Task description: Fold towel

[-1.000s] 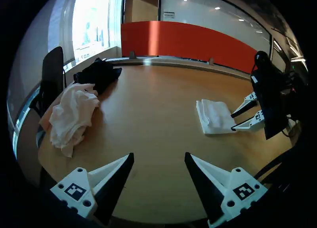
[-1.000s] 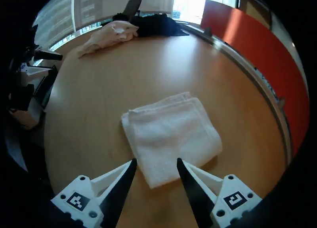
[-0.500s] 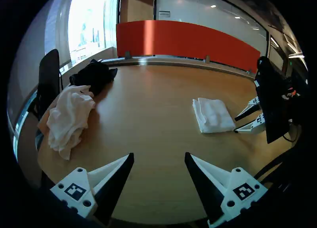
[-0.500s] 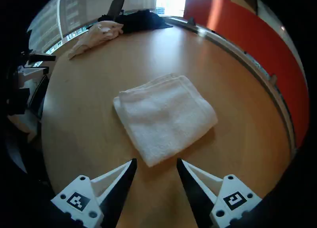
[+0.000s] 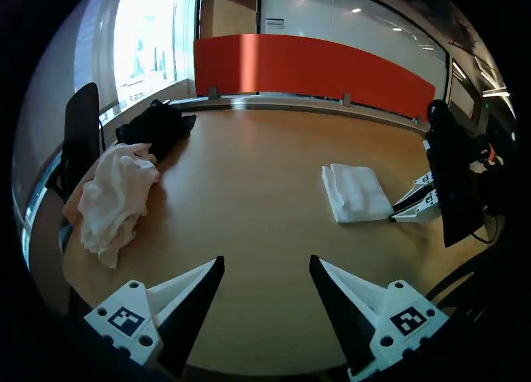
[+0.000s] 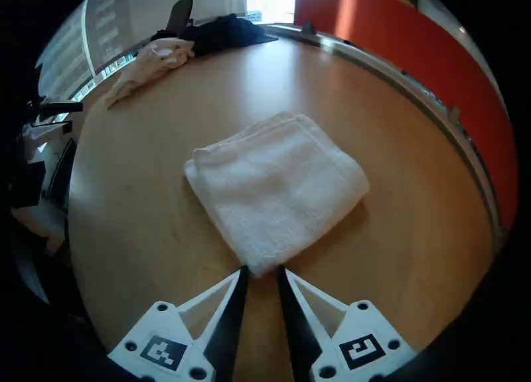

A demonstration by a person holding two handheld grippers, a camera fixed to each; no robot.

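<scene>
Hovering your L gripper (image 5: pixel 265 266) wide open over round wooden table (image 5: pixel 265 183). R gripper (image 6: pixel 260 272) narrow, tips flanking near corner of folded white terry towel (image 6: pixel 275 183) mid-table; can't tell if pinched.

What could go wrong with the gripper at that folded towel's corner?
The right gripper flanks only the near corner of the folded towel; lifting there might peel off the top layers and undo the folds. The left gripper hovers open, far off, so nothing steadies the towel.
</scene>
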